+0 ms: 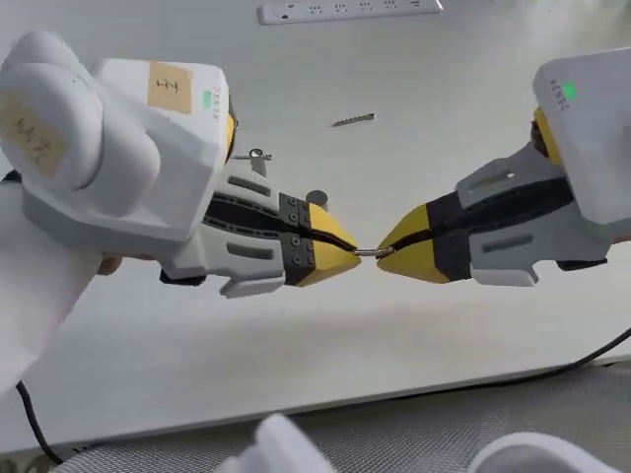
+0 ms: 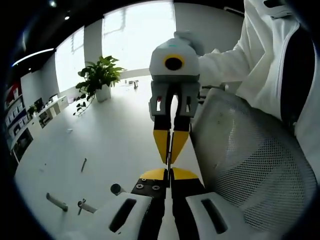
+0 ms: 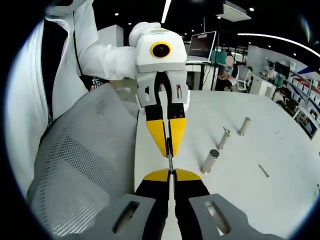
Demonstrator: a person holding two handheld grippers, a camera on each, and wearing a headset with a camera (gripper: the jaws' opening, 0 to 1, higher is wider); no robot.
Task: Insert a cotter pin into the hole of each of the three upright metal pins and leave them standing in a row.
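My left gripper (image 1: 350, 253) and right gripper (image 1: 389, 254) meet tip to tip above the table's near edge. Each is shut on one end of a thin cotter pin (image 1: 370, 253), which bridges the small gap between them. In the right gripper view the cotter pin (image 3: 170, 161) runs from my own tips up into the left gripper (image 3: 169, 150). Three upright metal pins stand in a line on the white table: the nearest pin (image 3: 210, 161), the middle pin (image 3: 223, 138), which carries something thin at its top, and the far pin (image 3: 244, 126). A loose cotter pin (image 1: 353, 120) lies further back.
A white power strip (image 1: 345, 10) lies at the table's far edge. A grey mesh chair (image 3: 85, 165) stands close beside the table's near edge (image 1: 296, 409). A potted plant (image 2: 100, 75) stands far down the table.
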